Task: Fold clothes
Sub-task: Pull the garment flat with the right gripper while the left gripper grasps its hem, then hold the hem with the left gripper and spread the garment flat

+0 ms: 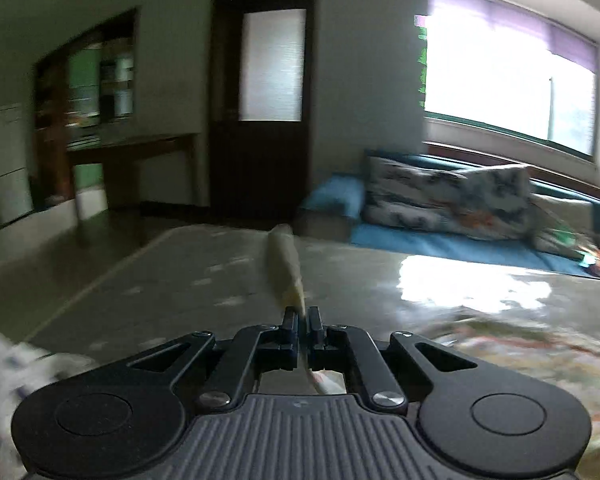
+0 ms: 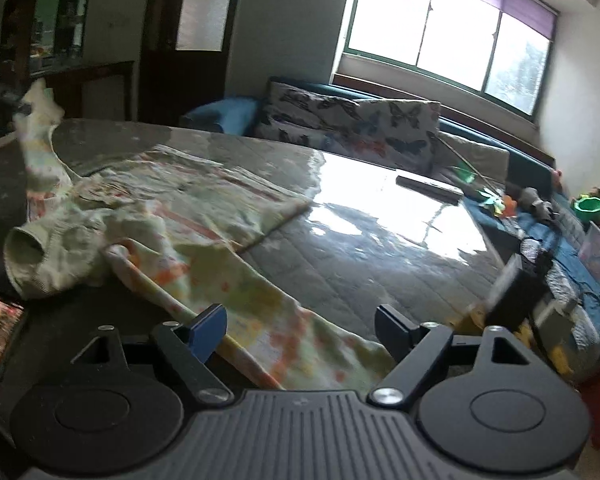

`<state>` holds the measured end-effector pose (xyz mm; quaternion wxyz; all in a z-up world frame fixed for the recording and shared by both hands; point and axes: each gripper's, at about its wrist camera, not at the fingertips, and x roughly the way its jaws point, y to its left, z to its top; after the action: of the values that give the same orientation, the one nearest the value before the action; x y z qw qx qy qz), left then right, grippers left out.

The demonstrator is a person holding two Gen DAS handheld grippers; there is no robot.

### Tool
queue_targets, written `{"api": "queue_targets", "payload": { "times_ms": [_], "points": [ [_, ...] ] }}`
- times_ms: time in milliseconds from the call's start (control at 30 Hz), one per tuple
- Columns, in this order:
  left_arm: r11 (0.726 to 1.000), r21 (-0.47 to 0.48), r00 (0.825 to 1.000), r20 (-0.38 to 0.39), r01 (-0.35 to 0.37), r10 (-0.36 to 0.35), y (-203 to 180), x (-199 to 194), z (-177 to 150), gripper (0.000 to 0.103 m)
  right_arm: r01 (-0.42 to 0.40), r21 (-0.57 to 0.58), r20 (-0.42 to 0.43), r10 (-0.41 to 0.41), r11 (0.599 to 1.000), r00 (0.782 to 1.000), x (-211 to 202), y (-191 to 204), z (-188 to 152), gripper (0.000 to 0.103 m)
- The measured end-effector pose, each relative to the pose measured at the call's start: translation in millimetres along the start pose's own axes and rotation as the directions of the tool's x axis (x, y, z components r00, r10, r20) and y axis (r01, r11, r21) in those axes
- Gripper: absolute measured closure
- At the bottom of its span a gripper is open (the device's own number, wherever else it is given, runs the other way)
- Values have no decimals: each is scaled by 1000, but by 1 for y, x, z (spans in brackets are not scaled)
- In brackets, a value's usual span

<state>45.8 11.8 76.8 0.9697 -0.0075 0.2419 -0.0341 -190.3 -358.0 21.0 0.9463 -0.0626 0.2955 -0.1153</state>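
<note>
Here the pale, orange-blotched garment (image 2: pixel 204 208) sprawls rumpled, one sleeve lifted.

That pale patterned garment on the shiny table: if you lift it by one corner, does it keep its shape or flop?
Probably flops. The garment lies wrinkled and bunched, and the strip pinched in the left gripper looks like it sags away from the grip. It seems thin, so likely light. On the glossy table it may slide when pushed. The right gripper is open over its hem.

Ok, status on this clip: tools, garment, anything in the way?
Left tool shut on garment edge, lifted. Right tool open over garment's near end. Remote on table, clear of the work.
</note>
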Motion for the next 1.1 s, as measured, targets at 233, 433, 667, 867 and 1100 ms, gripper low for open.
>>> {"api": "queue_targets", "payload": {
  "times_ms": [233, 433, 667, 867, 1100],
  "points": [
    [994, 24, 988, -105, -107, 109, 44, 27, -34, 99, -76, 22, -16, 76, 997, 997, 16, 20, 12, 17],
    [985, 93, 982, -104, -146, 155, 41, 49, -28, 99, -159, 8, -37, 159, 987, 987, 36, 41, 31, 14],
    [974, 153, 979, -95, -167, 183, 32, 64, -30, 98, -226, -67, -32, 224, 972, 974, 73, 89, 63, 14],
    [970, 155, 972, -118, -185, 204, 40, 78, -33, 98, -262, -169, -94, 249, 950, 964, 119, 137, 73, 15],
    [954, 243, 966, -144, -177, 216, 41, 86, -37, 94, -299, -206, -161, 269, 932, 950, 107, 127, 37, 15]
  ]
}}
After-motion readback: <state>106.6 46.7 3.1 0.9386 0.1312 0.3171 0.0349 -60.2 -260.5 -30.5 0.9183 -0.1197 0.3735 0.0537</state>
